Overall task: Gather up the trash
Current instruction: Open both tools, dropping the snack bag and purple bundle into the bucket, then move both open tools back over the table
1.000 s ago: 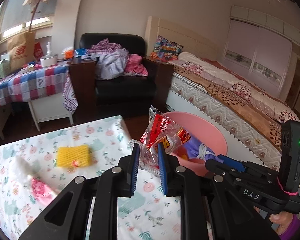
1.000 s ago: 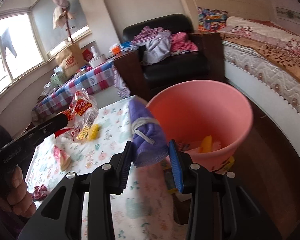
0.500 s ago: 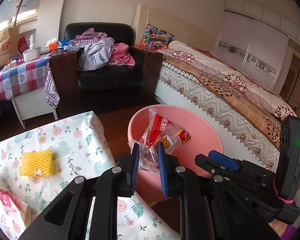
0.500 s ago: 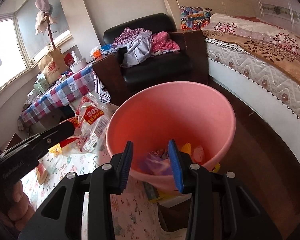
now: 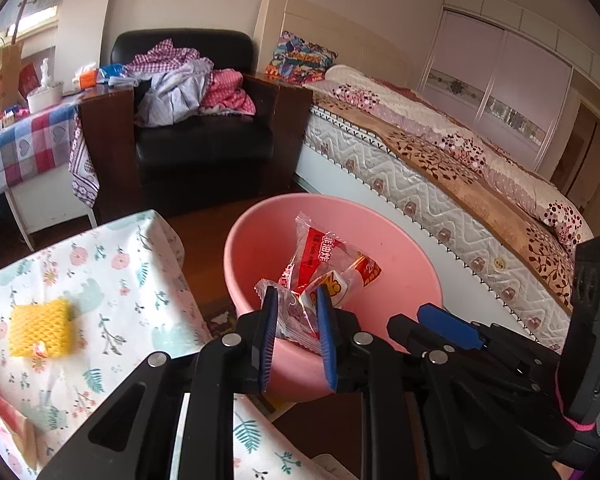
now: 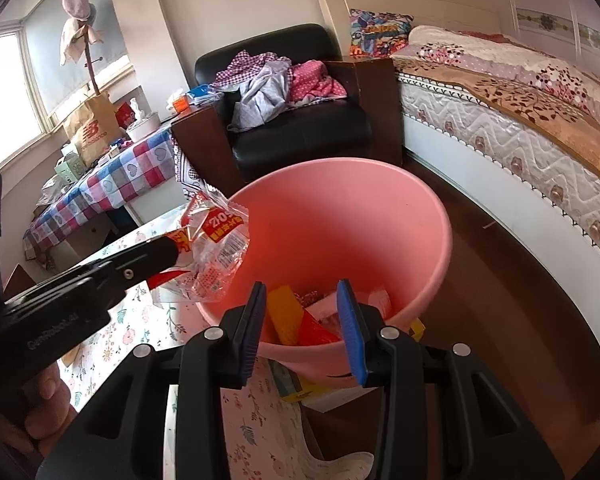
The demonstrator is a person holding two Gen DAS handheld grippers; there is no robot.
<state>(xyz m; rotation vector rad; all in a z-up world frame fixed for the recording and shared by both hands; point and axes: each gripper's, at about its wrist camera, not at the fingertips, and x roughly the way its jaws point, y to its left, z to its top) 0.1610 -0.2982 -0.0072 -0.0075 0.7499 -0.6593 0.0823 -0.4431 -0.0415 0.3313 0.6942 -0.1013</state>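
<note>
From my left camera the pink bucket (image 5: 400,256) fills the space just ahead of and below my left gripper (image 5: 298,316); its mouth opens under the jaw tips, beside the table (image 5: 112,280) with the floral cloth at the jaws' left; my left jaws have just been opening, yet the clear red-printed snack wrapper (image 5: 324,264) is between them, its lower end caught at the blue pads and its top standing up past the tips, over the bucket's mouth; whether the pads press on it I cannot tell. My right gripper (image 6: 302,312) stands with its jaws apart and nothing between them, tips over the bucket's near rim; trash lies in the bucket's bottom beyond them. A yellow foam net (image 5: 40,332) lies on the table, well left of the left jaws.
</note>
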